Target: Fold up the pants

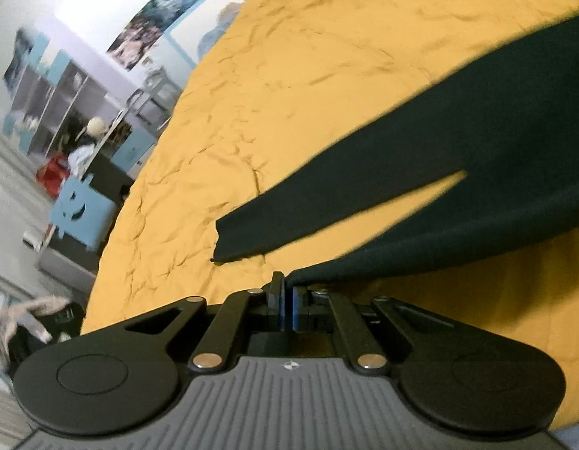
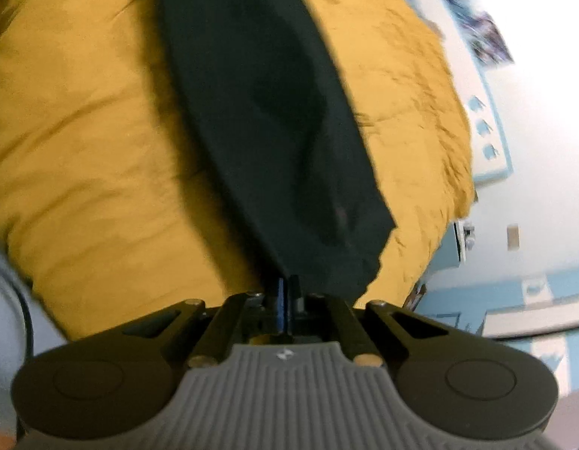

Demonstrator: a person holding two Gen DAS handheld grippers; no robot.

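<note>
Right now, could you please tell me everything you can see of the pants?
The pants are dark green, soft matte fabric, spread across the yellow bedspread. Both legs show, split by a narrow gap; one hem lies flat. The left claw pinches the nearer leg's end, lifting it; the right claw pinches another edge.
</note>
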